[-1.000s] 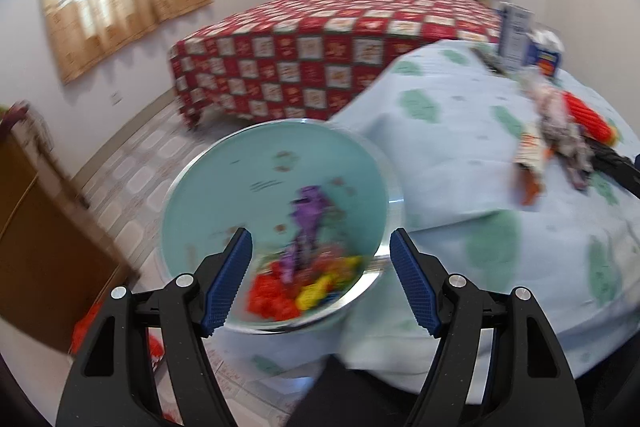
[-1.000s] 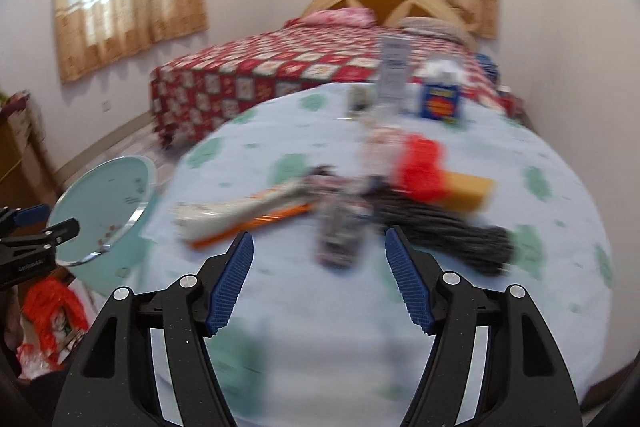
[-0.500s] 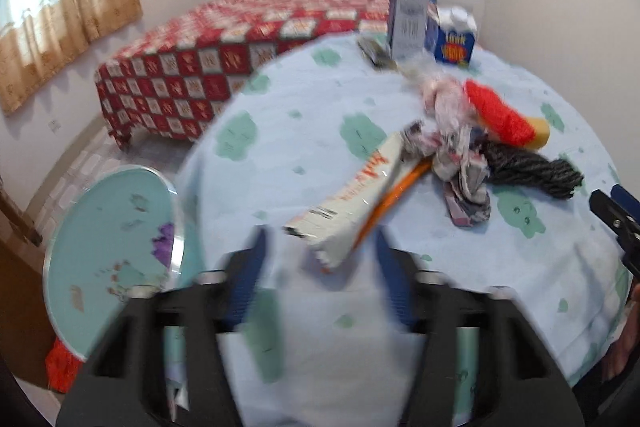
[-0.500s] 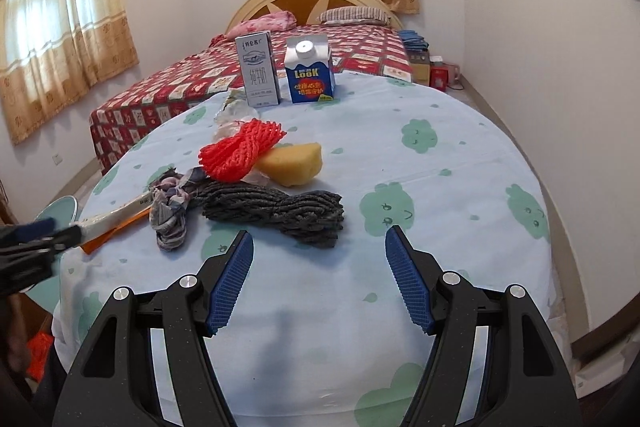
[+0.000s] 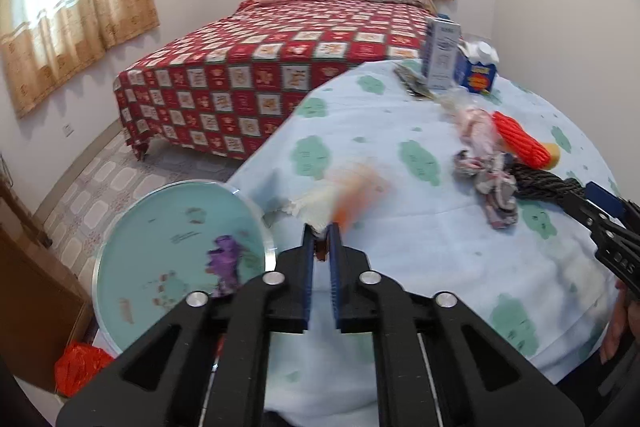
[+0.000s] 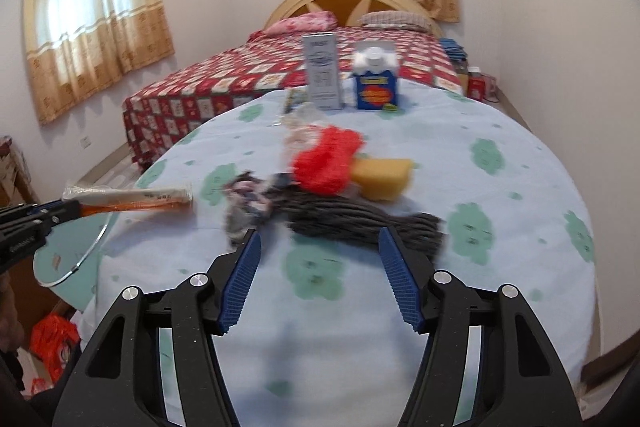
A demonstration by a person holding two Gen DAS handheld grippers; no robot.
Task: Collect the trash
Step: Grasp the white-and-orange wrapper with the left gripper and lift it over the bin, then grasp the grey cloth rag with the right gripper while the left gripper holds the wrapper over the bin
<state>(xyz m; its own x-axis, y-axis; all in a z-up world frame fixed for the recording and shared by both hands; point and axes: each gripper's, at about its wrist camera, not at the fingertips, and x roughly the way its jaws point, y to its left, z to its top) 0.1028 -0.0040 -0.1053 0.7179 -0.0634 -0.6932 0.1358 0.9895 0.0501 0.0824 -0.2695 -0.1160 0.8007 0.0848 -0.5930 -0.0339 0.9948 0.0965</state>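
My left gripper (image 5: 321,231) is shut on the near end of a long white and orange wrapper (image 5: 344,187), blurred, held above the table's left edge; it also shows in the right wrist view (image 6: 132,197). A round teal bin (image 5: 120,227) with coloured scraps inside stands below, left of the table. My right gripper (image 6: 318,247) is open and empty, just before a dark rope bundle (image 6: 360,223) and a crumpled grey rag (image 6: 244,205). A red net (image 6: 328,159) and a yellow sponge (image 6: 382,177) lie behind them.
A round table with a light blue, green-patterned cloth (image 6: 500,219) holds a grey carton (image 6: 322,75) and a blue carton (image 6: 376,83) at the far side. A bed with a red checked cover (image 5: 260,67) stands behind. A red bag (image 5: 80,367) lies on the floor.
My left gripper swung from over the bin to the table and closed on the white and orange wrapper, lifting it. My right gripper moved nearer to the rope and rag, still open.
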